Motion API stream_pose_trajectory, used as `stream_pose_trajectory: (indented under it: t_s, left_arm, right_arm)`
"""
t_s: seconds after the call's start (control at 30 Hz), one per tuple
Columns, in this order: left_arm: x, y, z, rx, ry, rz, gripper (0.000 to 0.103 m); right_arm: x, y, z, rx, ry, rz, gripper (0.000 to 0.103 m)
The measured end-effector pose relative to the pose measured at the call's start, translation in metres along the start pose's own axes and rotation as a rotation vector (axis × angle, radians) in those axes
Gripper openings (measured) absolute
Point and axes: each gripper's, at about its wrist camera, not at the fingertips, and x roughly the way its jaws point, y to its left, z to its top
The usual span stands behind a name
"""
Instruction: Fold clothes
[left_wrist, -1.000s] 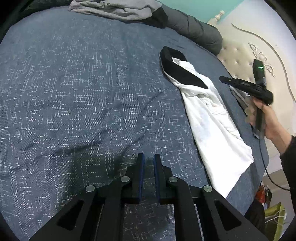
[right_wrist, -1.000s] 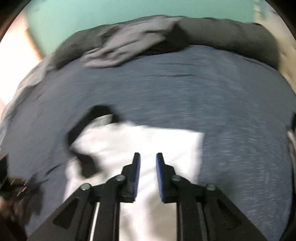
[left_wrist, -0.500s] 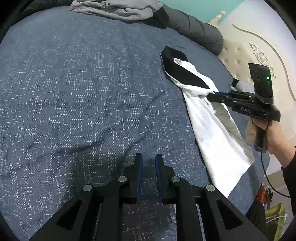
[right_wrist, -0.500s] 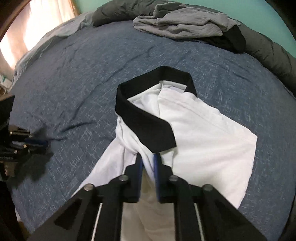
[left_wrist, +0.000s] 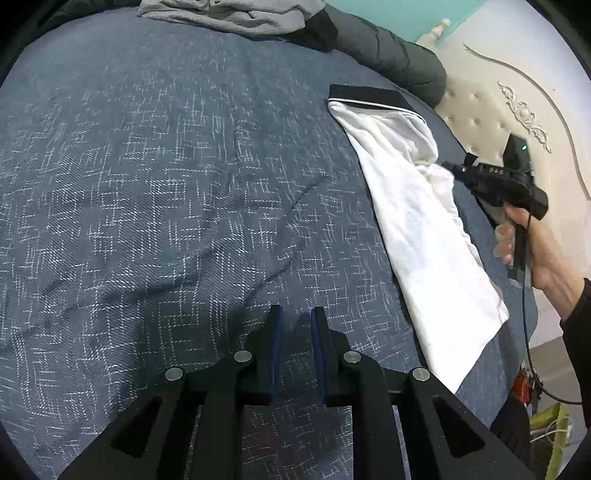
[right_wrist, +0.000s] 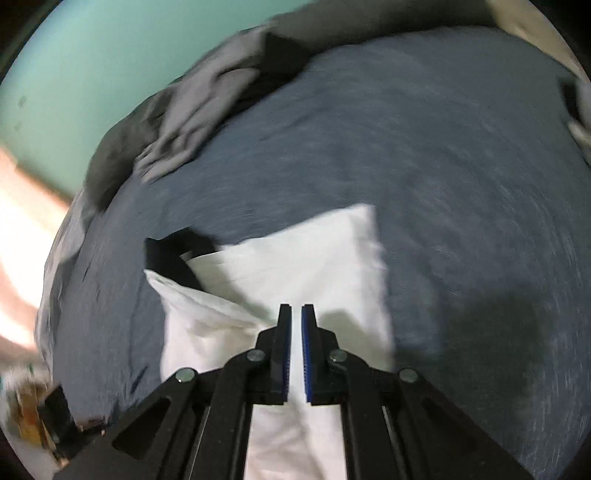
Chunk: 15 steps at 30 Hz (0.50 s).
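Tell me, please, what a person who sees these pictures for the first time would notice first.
The eye falls first on the white garment with a black collar, lying long and narrow on the right side of the dark blue bedspread. Next comes the right tool, held in a hand at the garment's right edge, its tip at the white cloth. A heap of grey clothes lies at the far edge of the bed.

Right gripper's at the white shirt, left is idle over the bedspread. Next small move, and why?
Probably lift the right gripper slightly to check its hold. Its jaws look almost shut over the white shirt, but motion blur hides whether any cloth sits between them. In the left view its tip meets bunched fabric at the shirt's edge. The left gripper is slightly open over the bare bedspread, so it can wait.
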Motion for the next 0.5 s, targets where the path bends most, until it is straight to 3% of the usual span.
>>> stream_pose_trajectory:
  t_s: [0.07, 0.13, 0.2, 0.23, 0.33, 0.5]
  left_arm:
    - [0.001, 0.001, -0.001, 0.0, 0.0, 0.001, 0.016]
    - [0.0, 0.001, -0.001, 0.0, -0.001, 0.001, 0.016]
    - [0.002, -0.002, 0.0, 0.002, 0.001, 0.003, 0.016]
    - [0.002, -0.003, 0.001, 0.002, 0.002, 0.004, 0.016]
    - [0.004, -0.004, 0.002, 0.003, 0.004, 0.002, 0.016]
    - [0.005, -0.003, 0.003, 0.002, 0.004, 0.0, 0.016]
  right_arm:
    - [-0.004, 0.0, -0.001, -0.012, -0.012, -0.008, 0.007]
    - [-0.005, 0.01, 0.0, -0.045, -0.016, 0.039, 0.008]
    - [-0.004, 0.023, 0.001, -0.085, -0.01, 0.075, 0.024]
    - [-0.003, 0.031, 0.001, -0.113, -0.001, 0.079, 0.041]
    - [0.004, 0.058, -0.004, -0.216, 0.029, 0.101, 0.042]
    - [0.028, 0.087, -0.021, -0.364, 0.124, -0.002, 0.042]
